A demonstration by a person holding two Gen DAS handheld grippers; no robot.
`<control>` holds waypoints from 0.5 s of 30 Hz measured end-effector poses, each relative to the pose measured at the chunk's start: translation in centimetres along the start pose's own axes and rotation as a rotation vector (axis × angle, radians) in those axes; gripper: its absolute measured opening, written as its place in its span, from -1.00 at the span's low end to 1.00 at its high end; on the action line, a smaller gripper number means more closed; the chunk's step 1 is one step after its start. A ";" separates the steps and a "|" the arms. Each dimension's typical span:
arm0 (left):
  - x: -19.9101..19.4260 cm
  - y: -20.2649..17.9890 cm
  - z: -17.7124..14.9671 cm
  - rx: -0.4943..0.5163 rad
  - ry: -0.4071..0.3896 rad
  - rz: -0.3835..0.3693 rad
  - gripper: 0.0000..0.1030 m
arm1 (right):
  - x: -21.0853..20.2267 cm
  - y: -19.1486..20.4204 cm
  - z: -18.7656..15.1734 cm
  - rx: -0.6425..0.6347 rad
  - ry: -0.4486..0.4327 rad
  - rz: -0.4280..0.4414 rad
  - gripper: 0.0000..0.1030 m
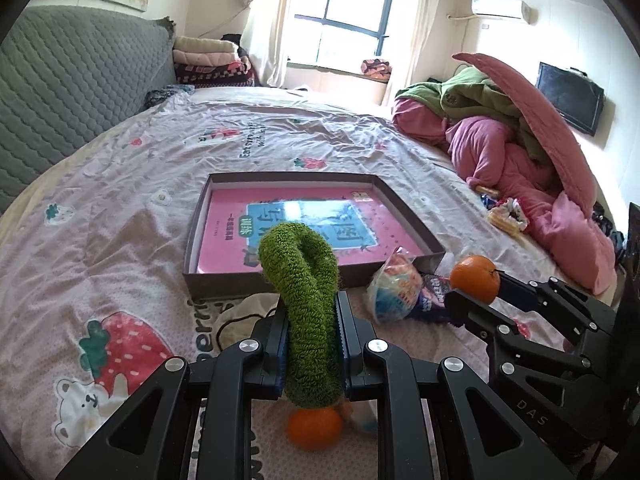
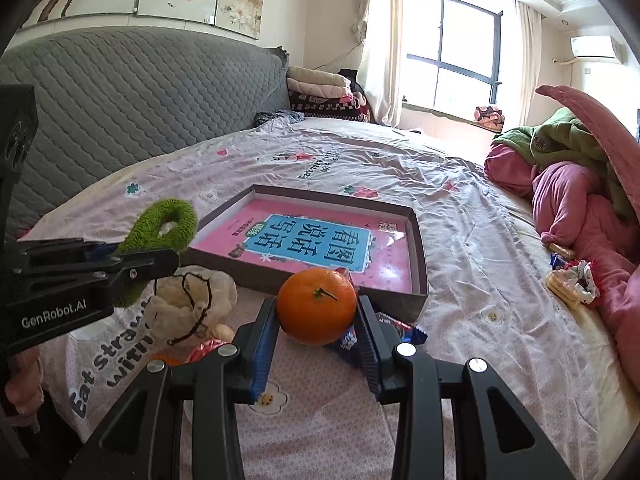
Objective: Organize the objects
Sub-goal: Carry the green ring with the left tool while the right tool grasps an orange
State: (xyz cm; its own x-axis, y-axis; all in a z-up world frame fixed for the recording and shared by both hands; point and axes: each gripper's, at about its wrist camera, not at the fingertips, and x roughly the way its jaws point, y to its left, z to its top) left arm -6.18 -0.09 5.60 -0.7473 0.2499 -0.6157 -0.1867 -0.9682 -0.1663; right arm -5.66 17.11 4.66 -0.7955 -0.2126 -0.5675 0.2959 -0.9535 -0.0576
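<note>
Ahead of both grippers: I see the box [image 1: 224, 280] holding a pink book [image 2: 320, 246]
Left gripper [image 1: 311, 320]: clamped on my green loop [image 1: 308, 280]
Right gripper [image 2: 317, 320]: pinching my orange [image 2: 316, 306]

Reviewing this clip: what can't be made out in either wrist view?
- Second orange, left wrist view: its top is hidden behind the green scrunchie held in the left gripper.
- Snack packets, right wrist view: mostly hidden by the right gripper and its orange; labels unreadable.
- Small items beside the pink bedding: too small to identify.
- Box: anything beneath the pink book is hidden.
</note>
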 end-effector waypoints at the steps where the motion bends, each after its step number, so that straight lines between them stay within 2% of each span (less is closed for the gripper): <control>1: 0.0 -0.1 0.1 0.004 -0.001 0.002 -0.62 | 0.0 -0.2 0.3 0.010 -0.001 0.005 -0.26; 9: 0.7 0.3 1.6 -0.013 -0.010 -0.013 -0.62 | 0.8 -0.5 2.3 -0.009 -0.008 0.034 -0.25; 15: 1.7 0.2 1.9 0.002 -0.019 -0.005 -0.62 | 1.5 -0.7 2.4 0.002 -0.010 0.033 -0.26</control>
State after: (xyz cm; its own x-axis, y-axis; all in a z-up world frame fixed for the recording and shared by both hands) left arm -8.74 0.15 6.01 -0.7581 0.2546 -0.6003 -0.1916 -0.9670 -0.1682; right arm -8.33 16.99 5.80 -0.7903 -0.2464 -0.5610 0.3215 -0.9462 -0.0373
